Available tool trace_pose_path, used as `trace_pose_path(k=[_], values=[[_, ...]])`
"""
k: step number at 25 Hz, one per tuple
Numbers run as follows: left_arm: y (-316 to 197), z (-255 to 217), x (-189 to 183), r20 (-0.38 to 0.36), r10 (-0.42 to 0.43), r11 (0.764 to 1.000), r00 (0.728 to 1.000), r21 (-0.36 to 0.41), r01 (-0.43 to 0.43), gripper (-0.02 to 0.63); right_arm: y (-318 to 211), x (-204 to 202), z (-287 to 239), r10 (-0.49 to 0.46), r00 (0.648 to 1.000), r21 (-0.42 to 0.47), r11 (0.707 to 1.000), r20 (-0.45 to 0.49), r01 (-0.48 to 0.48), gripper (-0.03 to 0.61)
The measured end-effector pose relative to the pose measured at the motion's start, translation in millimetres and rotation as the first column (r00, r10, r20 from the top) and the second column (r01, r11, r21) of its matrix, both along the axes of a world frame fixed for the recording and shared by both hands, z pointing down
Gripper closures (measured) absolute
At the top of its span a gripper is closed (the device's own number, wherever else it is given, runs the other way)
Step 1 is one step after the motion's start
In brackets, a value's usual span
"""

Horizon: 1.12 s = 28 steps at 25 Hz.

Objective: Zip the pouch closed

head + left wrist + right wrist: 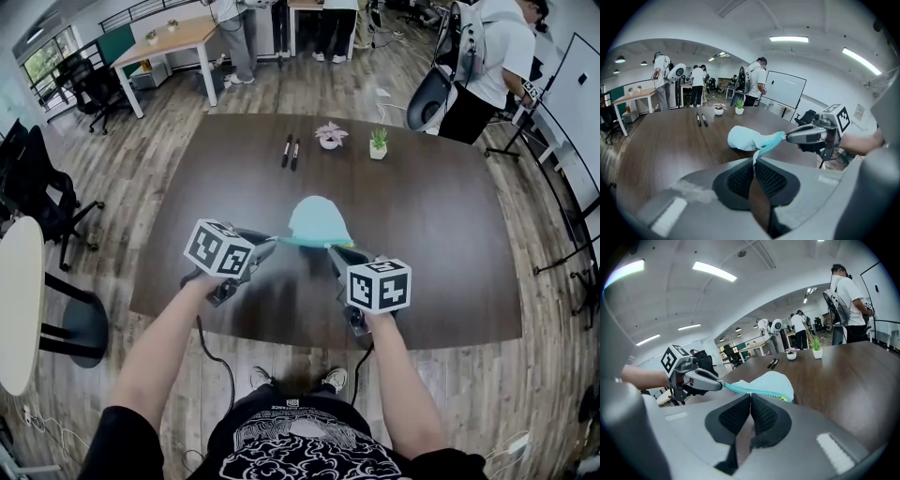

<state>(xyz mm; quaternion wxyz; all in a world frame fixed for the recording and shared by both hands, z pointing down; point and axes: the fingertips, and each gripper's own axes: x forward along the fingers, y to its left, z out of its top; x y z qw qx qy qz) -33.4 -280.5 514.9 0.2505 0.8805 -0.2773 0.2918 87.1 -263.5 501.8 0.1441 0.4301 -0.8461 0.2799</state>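
Head view: held the pouch (317, 220) by its near edge with the left gripper (274, 242) and the right gripper (330, 248), tips close together and aimed inward over the table (450, 234). Left gripper view: pinched a thin pale tab (754, 158) at the end of the zipper (769, 143) between jaws pressed together, right at their tips. Found the teal zipper stretched from those tips up and rightward to the right gripper's tips, with the pouch body just beyond, bulging leftward and seemingly touching the table. Right gripper view: had the jaws shut with no gap on the zipper edge at their tips. Found the pouch body just past them to the right, and the left gripper's tips just to their left on the same strip. Noted two pens (291, 152) and two plants (329, 135) well beyond both pairs of jaws.
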Motion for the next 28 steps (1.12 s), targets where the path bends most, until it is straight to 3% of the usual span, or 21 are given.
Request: trace_pose_path(k=[28], values=[[-9.0, 11.2, -21.8, 0.018, -0.101, 0.995, 0.995, -0.013, 0.101, 0.592, -1.8, 6.6, 1.0, 0.014, 1.000, 0.000, 1.000, -0.019, -0.014, 0.572]])
